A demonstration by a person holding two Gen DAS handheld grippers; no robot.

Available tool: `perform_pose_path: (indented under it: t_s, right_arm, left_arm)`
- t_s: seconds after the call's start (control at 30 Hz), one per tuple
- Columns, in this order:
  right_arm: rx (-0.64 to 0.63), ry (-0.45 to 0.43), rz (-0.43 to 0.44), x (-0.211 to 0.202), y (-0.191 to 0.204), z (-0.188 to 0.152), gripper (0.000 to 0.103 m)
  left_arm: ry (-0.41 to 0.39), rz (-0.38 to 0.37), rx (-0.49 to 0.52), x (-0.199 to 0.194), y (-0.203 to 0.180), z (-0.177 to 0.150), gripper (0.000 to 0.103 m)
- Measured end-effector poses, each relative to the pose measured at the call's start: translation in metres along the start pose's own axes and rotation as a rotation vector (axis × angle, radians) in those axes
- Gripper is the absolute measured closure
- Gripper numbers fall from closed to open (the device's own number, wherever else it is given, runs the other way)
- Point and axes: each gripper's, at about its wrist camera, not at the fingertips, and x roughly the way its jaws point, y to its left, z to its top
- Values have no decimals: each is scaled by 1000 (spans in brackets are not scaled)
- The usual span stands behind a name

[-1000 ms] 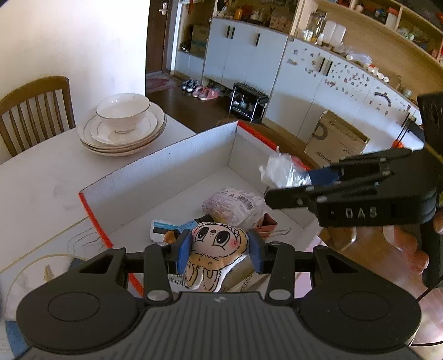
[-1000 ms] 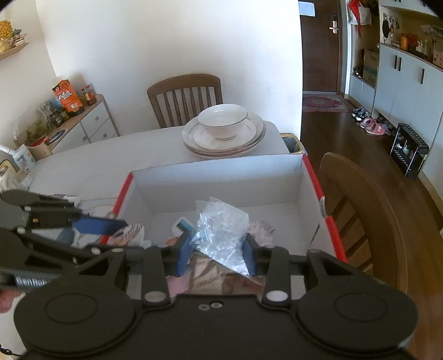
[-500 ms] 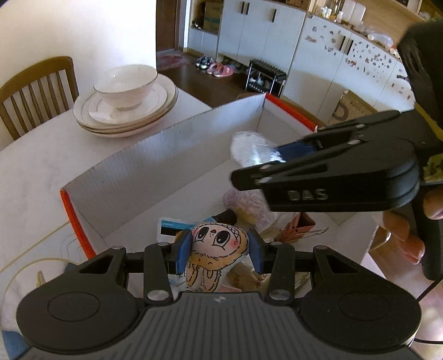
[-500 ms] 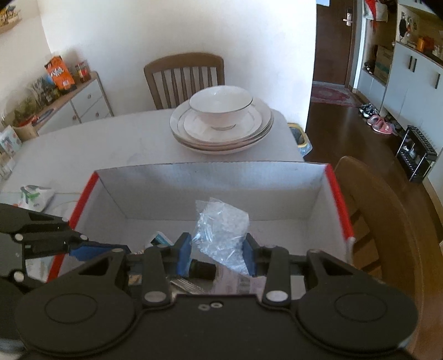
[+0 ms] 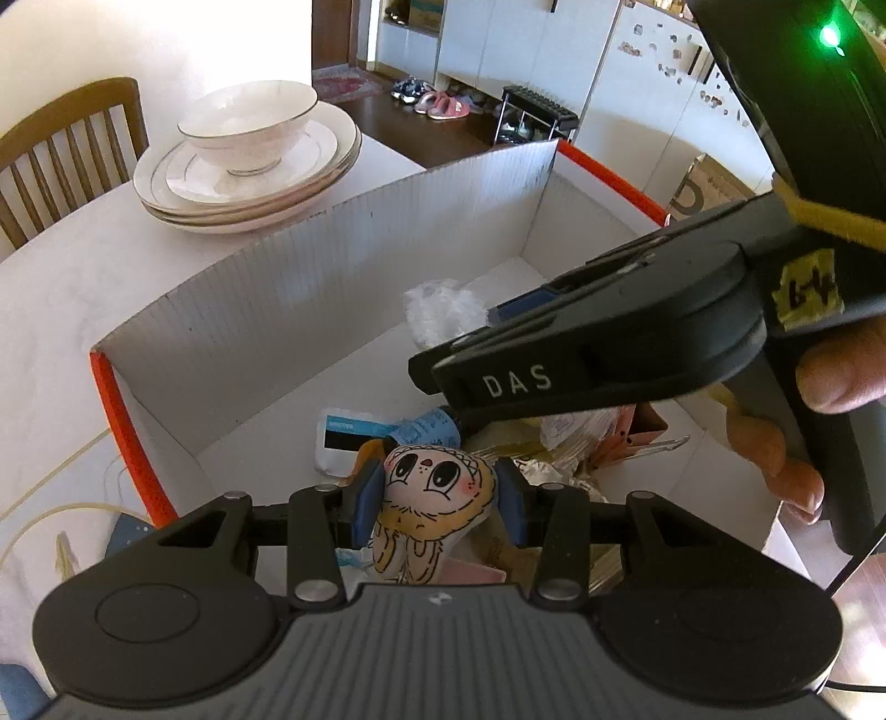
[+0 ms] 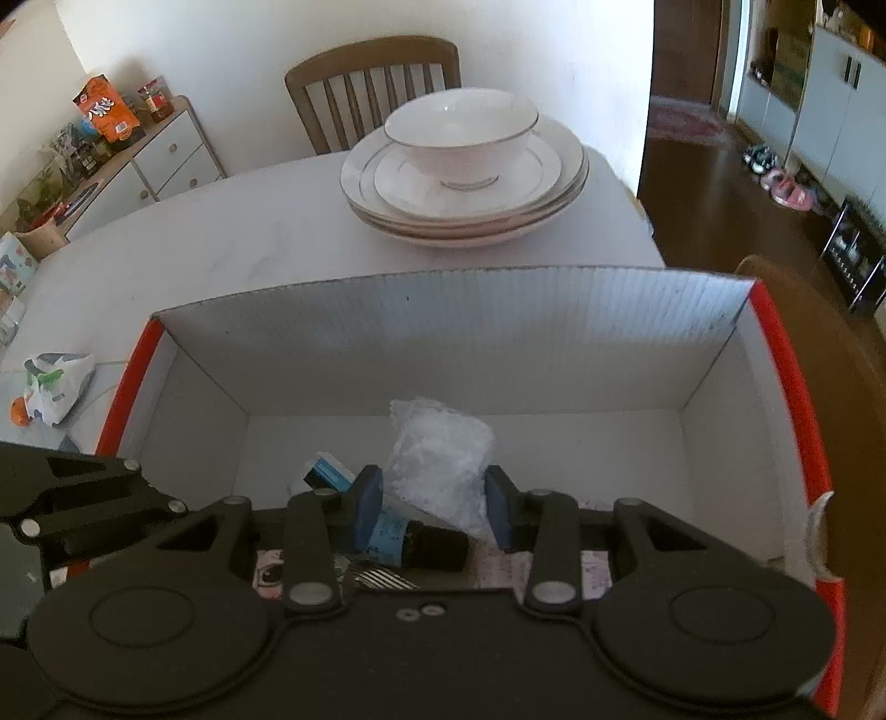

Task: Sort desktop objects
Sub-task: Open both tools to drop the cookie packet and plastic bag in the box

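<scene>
Cartoon-face pouch (image 5: 434, 501), pinched between the blue pads of the left gripper (image 5: 437, 501), hangs above the near end of the white corrugated box (image 6: 443, 327) with red rims; crinkled clear plastic bag (image 6: 440, 462) is likewise pinched between the pads of the right gripper (image 6: 434, 507), over the box's middle. Below and ahead of the jaws the box floor carries a white-and-blue card (image 5: 346, 437), a dark bottle with a blue label (image 6: 412, 540), a metal fork (image 6: 382, 579) and wrapped packets (image 5: 576, 429). The box stands on a pale table (image 6: 221, 243). Beyond its far wall is a stack of gold-rimmed plates (image 6: 465, 188) topped by a bowl (image 6: 459, 133), with a wooden chair (image 6: 376, 83) behind against the white wall. Left of the right jaws a small printed bag (image 6: 55, 385) lies on the table. In the left wrist view the right gripper's body, marked DAS, crosses in front and hides much of the box's right half; fingers of the hand (image 5: 775, 448) holding it show beside it. Cabinets (image 5: 498, 44) and dark wood flooring lie beyond.
</scene>
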Motion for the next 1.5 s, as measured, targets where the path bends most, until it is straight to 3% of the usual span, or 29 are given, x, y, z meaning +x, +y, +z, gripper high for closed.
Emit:
perform_pose_path:
  t_s: [0.3, 0.43, 0.63, 0.9, 1.5]
  right_arm:
    - [4, 24, -2, 3, -1, 2, 60]
    - [13, 12, 5, -1, -1, 0, 52]
    - [19, -11, 14, -11, -3, 0, 49]
    - [9, -58, 32, -38, -2, -7, 44]
    - [-2, -170, 47, -105, 16, -34, 42]
  left_arm:
    - [52, -27, 1, 11, 3, 3, 60]
    - [62, -42, -1, 12, 3, 4, 60]
    - [25, -61, 5, 3, 0, 1, 47]
    - [-37, -55, -6, -20, -2, -6, 40]
    - [-175, -91, -51, -84, -1, -25, 39]
